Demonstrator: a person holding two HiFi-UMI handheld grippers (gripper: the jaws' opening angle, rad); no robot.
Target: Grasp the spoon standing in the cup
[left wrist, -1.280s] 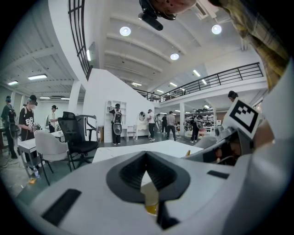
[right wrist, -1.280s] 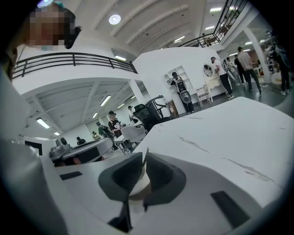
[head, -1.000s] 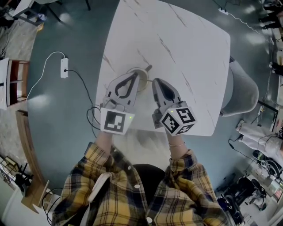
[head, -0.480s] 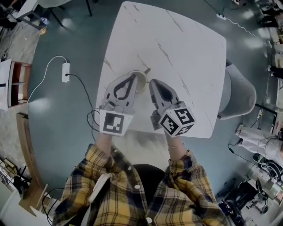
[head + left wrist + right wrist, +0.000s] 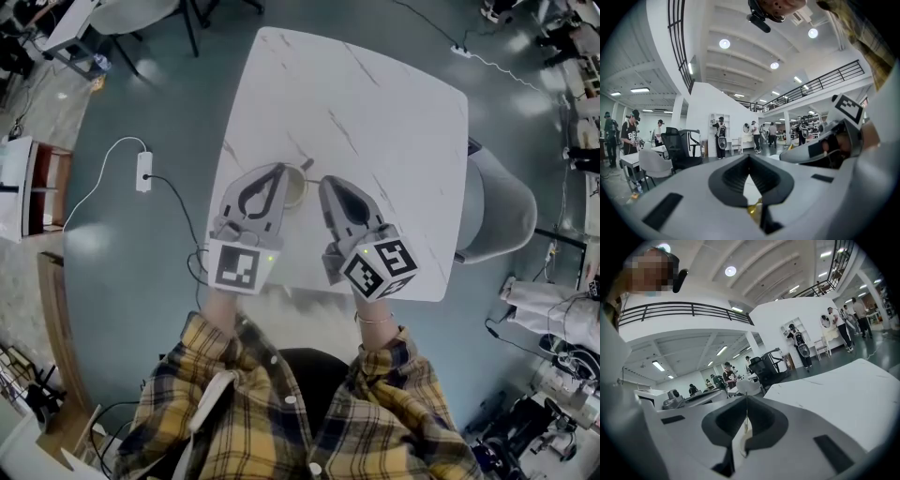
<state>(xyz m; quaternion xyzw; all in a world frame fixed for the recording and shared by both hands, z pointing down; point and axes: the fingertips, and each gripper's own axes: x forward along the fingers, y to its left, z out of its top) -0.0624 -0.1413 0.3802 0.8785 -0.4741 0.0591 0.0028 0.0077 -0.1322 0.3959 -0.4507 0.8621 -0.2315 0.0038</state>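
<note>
A pale cup [image 5: 296,190] stands near the front left of the white marble table [image 5: 375,112], partly hidden under my left gripper [image 5: 279,169]. The spoon's handle [image 5: 307,165] sticks out of the cup toward the far right. My left gripper hangs over the cup's left side with its jaws together; through the gap behind its tips [image 5: 749,158] shows a small golden bit [image 5: 753,209] that I cannot identify. My right gripper [image 5: 327,182] is just right of the cup, apart from the spoon. Its jaws are shut with nothing between them [image 5: 746,399].
A grey chair [image 5: 502,211] stands at the table's right side. On the floor to the left lie a power strip [image 5: 143,172] and its cable. The table's near edge runs just under both gripper bodies. People and office chairs [image 5: 677,150] stand far off in the hall.
The head view has shifted a little, so the table sits lower in it. Both grippers keep about the same place beside the cup.
</note>
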